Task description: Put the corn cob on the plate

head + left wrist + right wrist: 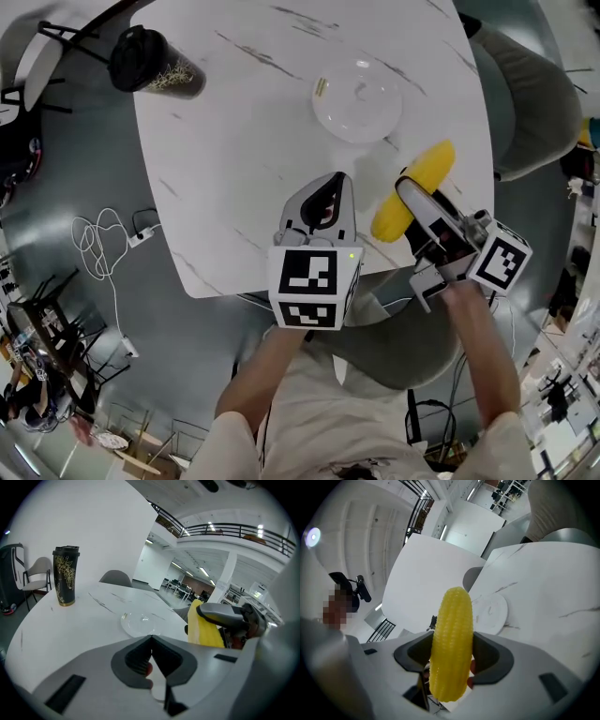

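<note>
– Closest to the head camera come 2 forearms [272, 366] reaching out from a pale shirt, each carrying a gripper with a black-and-white marker cube [312, 286] at its back.
– And starting at the far left?
– White cables [98, 244] lie looped on the grey floor [56, 178] beside the table. On the white marbled table [234, 141], at its far left corner, stands a black tumbler [150, 66] with a gold pattern. The left gripper view shows it upright [65, 576].
– What about the left gripper?
– The left gripper [337, 183] hovers over the near middle of the table, pointing toward the plate. In its own view the jaws meet at the tips with nothing between them [151, 637].
– Where is the plate?
– The white plate [357, 98] sits toward the far right of the table, beyond both grippers and apart from them. The left gripper view shows it just ahead of the jaws [140, 623].
– And the corn cob?
– The yellow corn cob [431, 169] is not on the plate. It is near the table's front right edge, short of the plate, with its tip aimed that way. The right gripper [405, 187] has its 2 jaws clamped on the cob's sides around the middle, which its own view shows plainly [451, 639]. There the plate [490, 613] lies just past the cob's tip. Whether the cob touches the tabletop I cannot tell.
– Anything further right?
– A grey chair [534, 103] stands at the table's right side.
</note>
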